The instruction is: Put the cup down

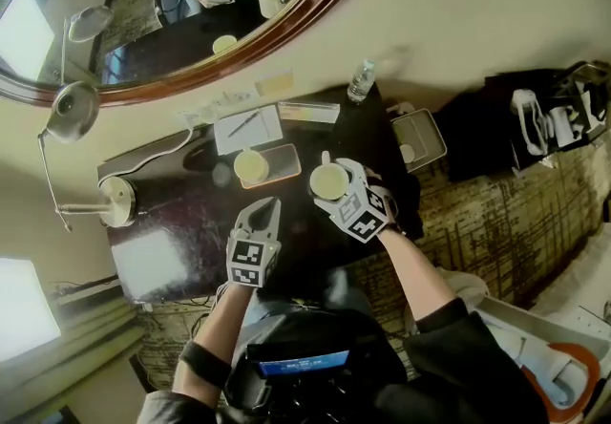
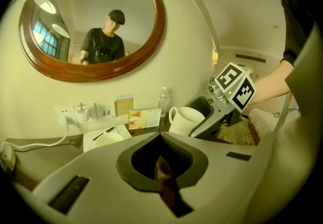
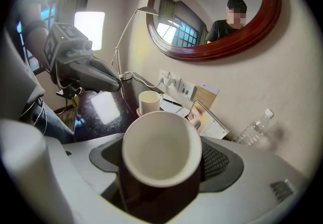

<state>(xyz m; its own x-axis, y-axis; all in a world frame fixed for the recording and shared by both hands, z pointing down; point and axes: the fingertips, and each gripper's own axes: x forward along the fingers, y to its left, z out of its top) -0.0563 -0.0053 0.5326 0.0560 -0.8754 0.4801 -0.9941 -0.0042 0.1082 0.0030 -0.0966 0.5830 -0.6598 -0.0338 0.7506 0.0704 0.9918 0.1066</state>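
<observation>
Right gripper view: right tool (image 3: 162, 177) gripped the white ceramic cup (image 3: 161, 147) upright over the dark glossy worktop (image 3: 101, 112), near the second white cup (image 3: 149, 102), presumably ready for set-down. The left tool (image 2: 162, 167) was closed and empty.

We're scanning for print and finding nothing readable. The standing card (image 2: 144, 117) on the counter (image 1: 191, 222) is showing colour print too small for us, the bottle (image 2: 163, 101) label is blurring, and the marker cube (image 1: 365, 214) on the right hand-held gripper (image 1: 331, 169) is showing only black-and-white squares.
</observation>
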